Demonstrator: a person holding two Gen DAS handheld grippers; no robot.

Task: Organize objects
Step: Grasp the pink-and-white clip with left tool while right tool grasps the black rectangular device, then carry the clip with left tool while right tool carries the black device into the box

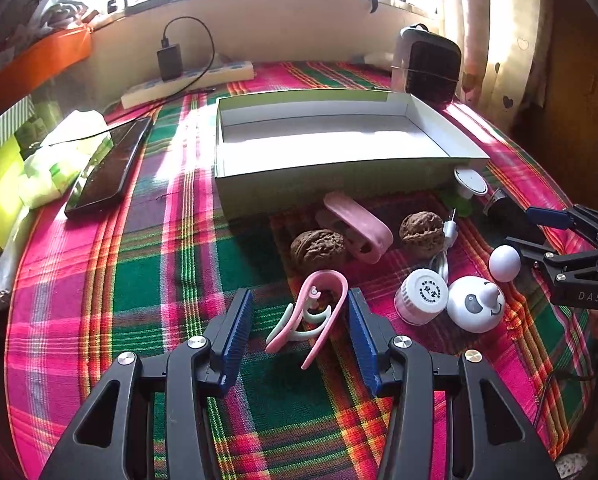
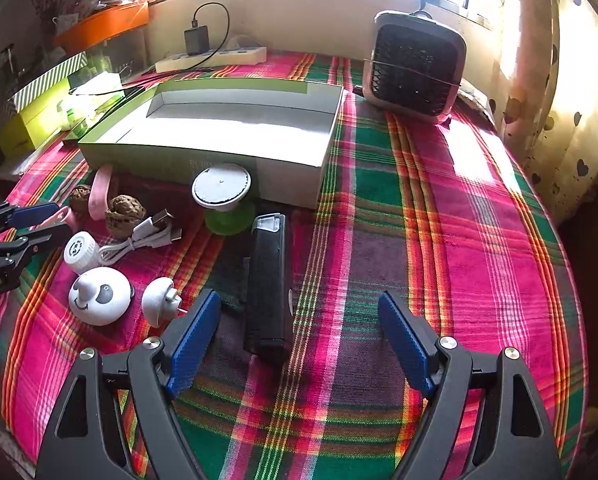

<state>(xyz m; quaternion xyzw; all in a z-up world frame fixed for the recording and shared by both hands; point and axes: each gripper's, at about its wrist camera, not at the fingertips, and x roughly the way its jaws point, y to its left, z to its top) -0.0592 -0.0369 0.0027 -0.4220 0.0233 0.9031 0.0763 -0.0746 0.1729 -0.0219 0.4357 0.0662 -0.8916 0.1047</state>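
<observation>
Printed label on white jar lid [image 1: 429, 289] too small to read. Green base [image 2: 227, 219] partly hidden beneath white disc [image 2: 221, 187]. Striped box [image 1: 3, 130] cut by frame edge.

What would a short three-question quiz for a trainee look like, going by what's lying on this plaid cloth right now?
1. True or false: the open cardboard box already holds some of the objects.
2. Which thing lies between the fingers of the left gripper? A) a walnut B) the pink clip C) the white cable
3. Fill in: the long black device lies ahead of the ____ gripper.

Key
1. False: its white inside shows nothing in either view.
2. B. The jaws stand open on either side of it, apart from it.
3. Right. It sits nearer that gripper's left finger, and the jaws are wide open.
</observation>
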